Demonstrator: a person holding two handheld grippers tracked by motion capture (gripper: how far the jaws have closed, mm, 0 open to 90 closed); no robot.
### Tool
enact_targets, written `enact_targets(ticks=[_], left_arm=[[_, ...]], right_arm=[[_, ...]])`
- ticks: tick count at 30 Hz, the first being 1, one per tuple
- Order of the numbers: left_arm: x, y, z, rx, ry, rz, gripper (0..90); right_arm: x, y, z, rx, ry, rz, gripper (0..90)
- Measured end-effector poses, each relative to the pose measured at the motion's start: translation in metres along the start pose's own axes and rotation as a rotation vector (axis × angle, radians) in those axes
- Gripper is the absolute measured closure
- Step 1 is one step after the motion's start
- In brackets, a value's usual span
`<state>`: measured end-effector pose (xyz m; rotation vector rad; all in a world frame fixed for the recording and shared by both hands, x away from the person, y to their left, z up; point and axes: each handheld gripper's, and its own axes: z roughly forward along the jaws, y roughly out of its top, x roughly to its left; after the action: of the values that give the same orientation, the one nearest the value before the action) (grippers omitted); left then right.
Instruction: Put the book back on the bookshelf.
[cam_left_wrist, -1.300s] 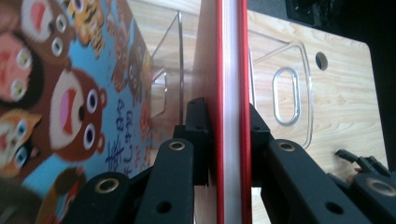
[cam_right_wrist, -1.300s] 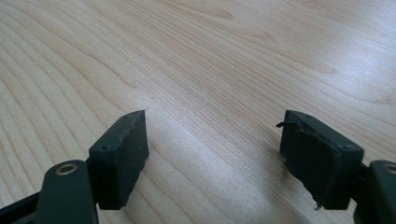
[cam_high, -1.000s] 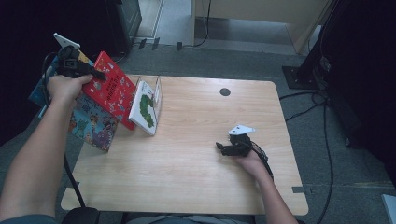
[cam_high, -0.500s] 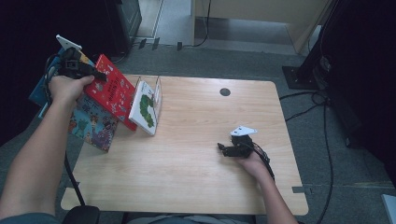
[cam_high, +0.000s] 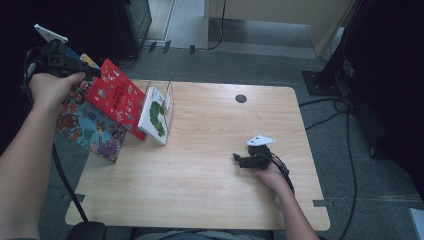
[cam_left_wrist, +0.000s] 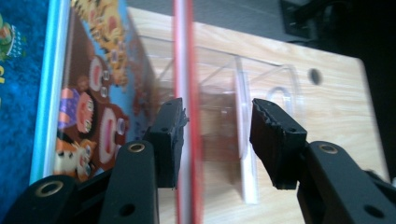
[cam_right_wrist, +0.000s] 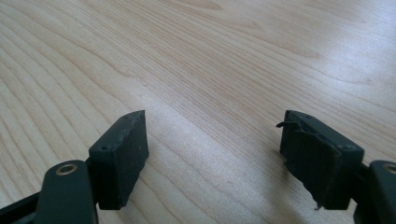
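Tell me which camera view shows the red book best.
The high view: the red book shows its whole cover, leaning beside the clear stand. The left gripper view shows its thin edge between the left tool jaws.

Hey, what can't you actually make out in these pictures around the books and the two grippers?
- Red book: left gripper view shows it edge-on and blurred, cover unreadable; jaws stand apart around it.
- Red cover's title: too small in the high view.
- Blue book: partly hidden behind the red book and the hand.
- Right gripper: small in the high view; the hand covers its rear.

White lettering on the red book (cam_high: 119, 98) is too blurred to read.
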<state>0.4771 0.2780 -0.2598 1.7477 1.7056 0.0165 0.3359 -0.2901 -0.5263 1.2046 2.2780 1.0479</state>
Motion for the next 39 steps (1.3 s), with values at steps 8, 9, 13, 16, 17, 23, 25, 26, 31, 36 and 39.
enact_targets(ticks=[8,9,13,16,17,23,25,26,31,36,39], left_arm=[[-0.011,-0.016,-0.009,0.002,-0.051,0.026,49.7],[-0.012,-0.018,-0.009,0.007,-0.061,0.032,49.3],[-0.019,-0.029,-0.005,0.025,-0.076,0.055,48.5],[-0.024,-0.037,-0.001,0.03,-0.092,0.071,47.5],[-0.026,-0.04,0.0,0.037,-0.104,0.074,47.3],[-0.038,-0.057,0.003,0.043,-0.154,0.102,46.8],[-0.042,-0.062,0.004,0.046,-0.152,0.117,46.8],[-0.043,-0.066,0.006,0.05,-0.158,0.122,46.7],[-0.049,-0.086,0.017,0.071,-0.188,0.139,45.9],[-0.05,-0.109,0.025,0.072,-0.218,0.156,45.5],[-0.052,-0.123,0.031,0.083,-0.201,0.176,45.3]], right_arm=[[0.0,0.0,0.0,0.0,0.006,-0.01,21.1],[0.0,0.0,-0.001,0.002,0.009,-0.011,20.6],[-0.001,-0.001,-0.001,0.005,0.021,-0.022,19.5],[-0.001,-0.002,-0.002,0.007,0.023,-0.022,19.1],[-0.001,-0.002,-0.001,0.007,0.023,-0.022,19.0],[-0.001,-0.002,-0.001,0.008,0.025,-0.027,18.3],[-0.001,-0.002,-0.001,0.008,0.026,-0.027,18.2],[-0.001,-0.002,-0.001,0.009,0.026,-0.027,18.1],[-0.001,-0.001,0.0,0.011,0.029,-0.035,16.2],[-0.001,0.0,0.001,0.014,0.035,-0.04,14.6],[-0.002,0.002,0.003,0.018,0.037,-0.044,13.8]])
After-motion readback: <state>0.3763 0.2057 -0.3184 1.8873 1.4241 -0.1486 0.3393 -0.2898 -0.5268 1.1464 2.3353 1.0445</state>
